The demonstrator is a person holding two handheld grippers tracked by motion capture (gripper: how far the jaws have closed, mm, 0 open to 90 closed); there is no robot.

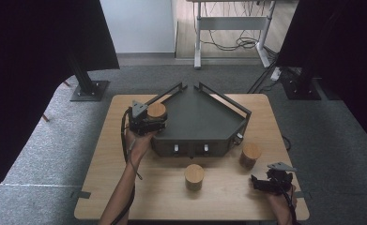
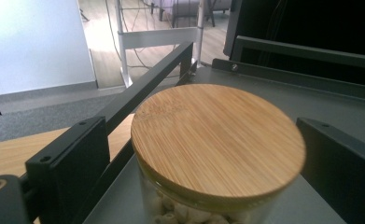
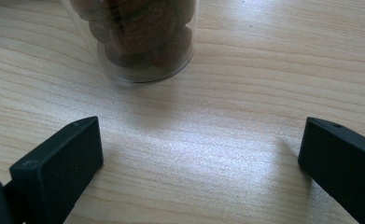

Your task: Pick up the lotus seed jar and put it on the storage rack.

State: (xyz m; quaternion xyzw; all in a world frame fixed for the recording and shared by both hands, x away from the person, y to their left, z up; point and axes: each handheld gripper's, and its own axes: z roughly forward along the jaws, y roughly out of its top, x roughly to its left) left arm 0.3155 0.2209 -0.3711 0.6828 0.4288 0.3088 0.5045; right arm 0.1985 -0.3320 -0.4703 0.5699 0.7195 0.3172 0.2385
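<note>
Between the spread fingers (image 2: 68, 163) of the left gripper (image 1: 146, 121) a jar (image 2: 217, 149) is seen, standing on the grey tray (image 1: 204, 117) at its near left corner, just inside the rail (image 2: 143, 88). The pads are set clear of the glass on both sides, so the jar is bracketed rather than clamped. Its wall is clear glass, judged hard, smooth and likely to slip under a light squeeze, and breakable if knocked against the rail; pale pieces are packed inside, so a moderate weight is expected. The bamboo lid (image 2: 222, 135) is wider than the glass and probably only pushed on, so hold is best taken on the glass body just below the lid, never on the lid alone. The right gripper (image 1: 270, 183) is rested on the worktop (image 1: 143, 197) with its fingers (image 3: 59, 168) wide and nothing between them; just beyond them a second jar (image 3: 138, 37) of brown pieces is stood. Farther off, another lidded jar (image 1: 194, 176) is placed on the worktop in front of the tray.
</note>
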